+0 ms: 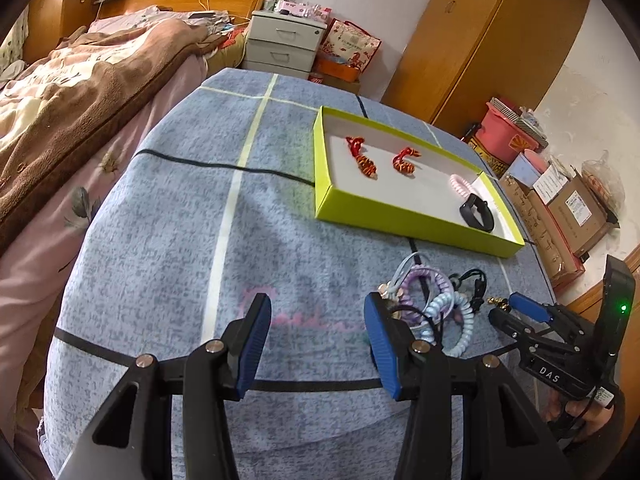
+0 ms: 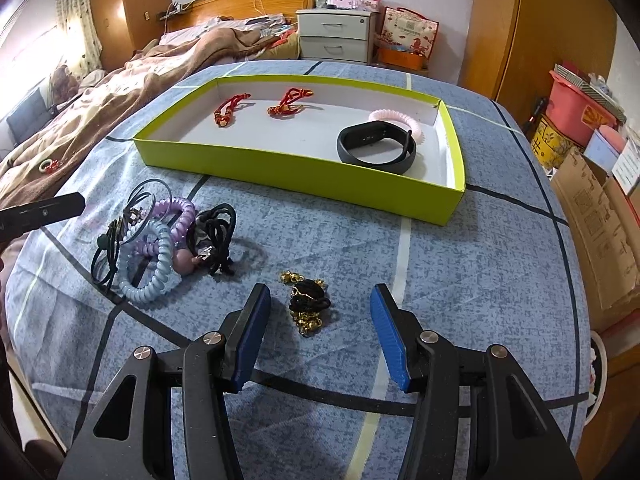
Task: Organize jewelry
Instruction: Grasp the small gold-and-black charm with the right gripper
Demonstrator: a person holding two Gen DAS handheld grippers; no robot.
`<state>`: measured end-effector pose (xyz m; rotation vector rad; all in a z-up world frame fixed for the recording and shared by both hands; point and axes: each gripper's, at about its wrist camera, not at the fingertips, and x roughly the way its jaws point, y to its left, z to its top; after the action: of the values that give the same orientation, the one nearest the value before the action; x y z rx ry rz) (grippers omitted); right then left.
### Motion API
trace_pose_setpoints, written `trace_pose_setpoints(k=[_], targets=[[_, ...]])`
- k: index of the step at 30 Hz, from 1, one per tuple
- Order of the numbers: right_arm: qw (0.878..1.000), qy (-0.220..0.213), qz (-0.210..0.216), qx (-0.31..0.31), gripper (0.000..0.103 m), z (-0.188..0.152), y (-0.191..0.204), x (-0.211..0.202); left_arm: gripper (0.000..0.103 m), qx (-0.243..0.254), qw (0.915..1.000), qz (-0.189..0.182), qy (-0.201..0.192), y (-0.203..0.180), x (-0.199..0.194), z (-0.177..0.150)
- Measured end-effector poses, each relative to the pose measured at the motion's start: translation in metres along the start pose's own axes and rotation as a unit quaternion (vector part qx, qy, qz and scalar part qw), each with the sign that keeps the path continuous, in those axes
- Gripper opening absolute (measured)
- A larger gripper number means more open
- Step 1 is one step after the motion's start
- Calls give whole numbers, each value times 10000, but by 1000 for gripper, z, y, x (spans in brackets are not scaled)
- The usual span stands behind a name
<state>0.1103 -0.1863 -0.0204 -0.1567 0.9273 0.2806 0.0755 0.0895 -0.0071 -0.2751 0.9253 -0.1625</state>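
A lime-green box (image 2: 296, 168) on the blue checked cloth holds two red knotted ornaments (image 2: 230, 110), a pink coil tie (image 2: 400, 116) and a black wristband (image 2: 376, 148). In front of it lies a tangled pile of coil hair ties and black cords (image 2: 160, 240). A gold and black chain piece (image 2: 306, 308) lies on the cloth between the wide fingers of my right gripper (image 2: 318, 300), untouched by the pads. My left gripper (image 1: 316, 320) is open over bare cloth, with the pile (image 1: 436, 300) just right of its right finger. The right gripper (image 1: 520, 312) shows beyond the pile.
A bed with a brown blanket (image 1: 80, 80) runs along the left side of the table. A white drawer unit (image 1: 284, 40) and a wooden wardrobe (image 1: 492, 40) stand behind. Cardboard boxes (image 2: 600, 220) and a pink bucket (image 2: 576, 104) crowd the floor at the right.
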Motion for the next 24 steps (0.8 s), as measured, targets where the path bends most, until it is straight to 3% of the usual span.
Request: trace_pose_setpoints(k=[3,5,11,21,24], targets=[[10000,-22,11,21,51,-1,0,-1,50,59,10000,-1,55,-2,2,-3],[10000,-64,25,16,31,-1,1,-2,50,96,9999,-5,75,-4,4,-4],[9999,-101,39,64,18,-4,-1,-4,50,179,9997,3,158,-9,9,-6],[9993,-181,52,327,17,-8,-11,-9,50,615,9977,25,270,-25,17,-8],[9991,-181,78,375,17,-9,-11,-9,50,768,9965,220,228,-32,18,-9]])
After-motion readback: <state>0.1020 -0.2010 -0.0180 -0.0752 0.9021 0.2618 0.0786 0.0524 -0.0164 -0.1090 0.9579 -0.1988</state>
